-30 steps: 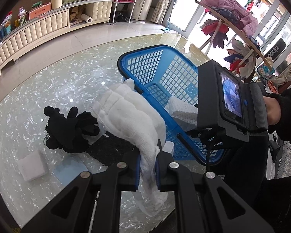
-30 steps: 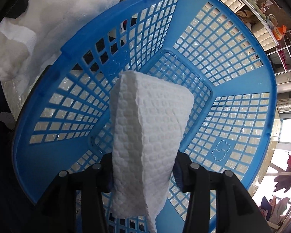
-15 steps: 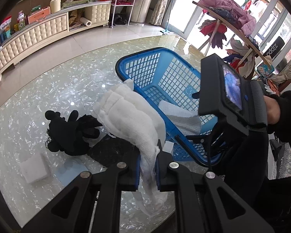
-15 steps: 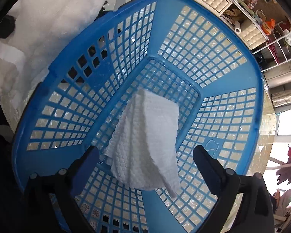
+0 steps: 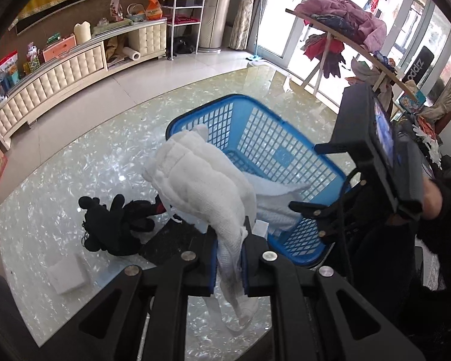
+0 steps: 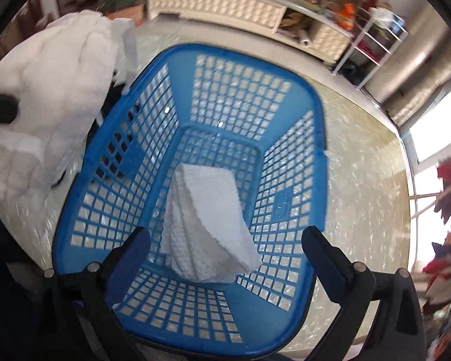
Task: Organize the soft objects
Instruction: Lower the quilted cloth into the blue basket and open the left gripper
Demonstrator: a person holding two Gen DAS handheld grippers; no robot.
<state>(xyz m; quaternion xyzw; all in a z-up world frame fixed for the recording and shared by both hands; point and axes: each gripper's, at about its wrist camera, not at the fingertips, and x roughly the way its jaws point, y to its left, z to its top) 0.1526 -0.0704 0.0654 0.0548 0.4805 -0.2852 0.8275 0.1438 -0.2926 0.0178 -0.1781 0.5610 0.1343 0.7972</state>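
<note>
the glossy pearl-patterned tabletop (image 5: 75, 180) carries a blue basket (image 5: 285, 153); left of the basket lie a black plush toy (image 5: 111, 225) and a white sponge block (image 5: 67, 273).

Left tongs (image 5: 229, 258): black angular arms, blue pads, round silver screws. Right tongs (image 6: 225, 252): same build, with a phone-like screen (image 5: 383, 132) mounted behind. Person's sleeve (image 5: 449, 195) black.

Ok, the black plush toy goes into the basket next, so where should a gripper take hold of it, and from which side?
Probably the plush toy's bulky middle, coming from above. It lies flat on the table with thin limbs and round ears sticking out, which would slip or dangle. The white cloth held by the left gripper hangs close on its basket side, so approach from the open far side.
</note>
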